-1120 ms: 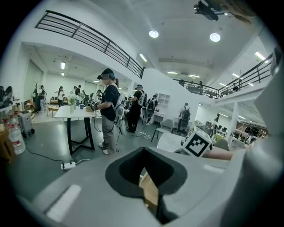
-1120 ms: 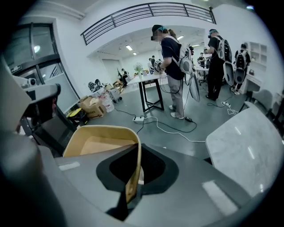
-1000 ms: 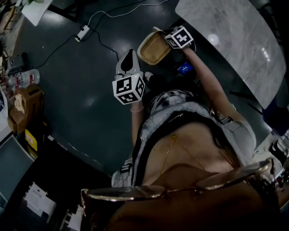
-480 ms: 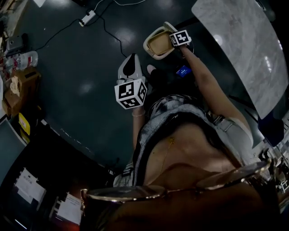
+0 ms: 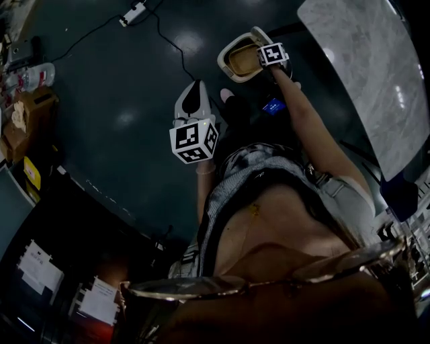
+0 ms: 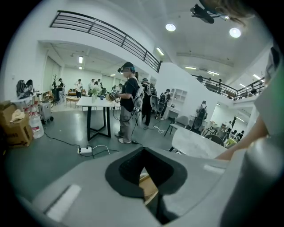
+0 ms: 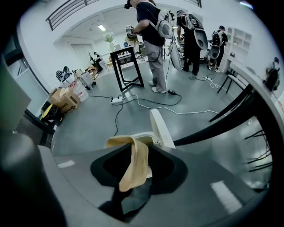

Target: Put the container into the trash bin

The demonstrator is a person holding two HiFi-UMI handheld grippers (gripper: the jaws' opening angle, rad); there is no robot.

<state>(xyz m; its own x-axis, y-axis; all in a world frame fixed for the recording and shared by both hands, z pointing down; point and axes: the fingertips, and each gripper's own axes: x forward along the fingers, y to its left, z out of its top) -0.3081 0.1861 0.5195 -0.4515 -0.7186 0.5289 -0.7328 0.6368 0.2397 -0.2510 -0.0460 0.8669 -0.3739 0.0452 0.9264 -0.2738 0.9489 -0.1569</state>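
I carry two grippers, and there is one container (image 5: 243, 60) and one trash bin (image 5: 225, 57). My left gripper (image 5: 191, 97) is clenched on nothing. It hangs over bare dark floor, left of the bin and nearer to me. My right gripper (image 7: 133, 177) is letting go: its jaws are opening, with the tan rim of the container hanging loose in the gap between them.

Around me I count one marble table (image 5: 363, 60) on the far right and one power strip (image 5: 134, 12) at the far edge. One black cable (image 5: 171, 44) runs from the strip toward the bin. One cardboard box (image 5: 33, 111) sits on the left. Several people (image 6: 128, 102) stand farther off by a black-legged table (image 6: 95, 104). Nothing lies between the container and the bin.

The container lies inside the white rim of the bin, on the floor just left of the marble table. My right gripper is directly over it at the bin's right edge. In the right gripper view the raised white lid (image 7: 160, 126) stands just beyond the jaws.
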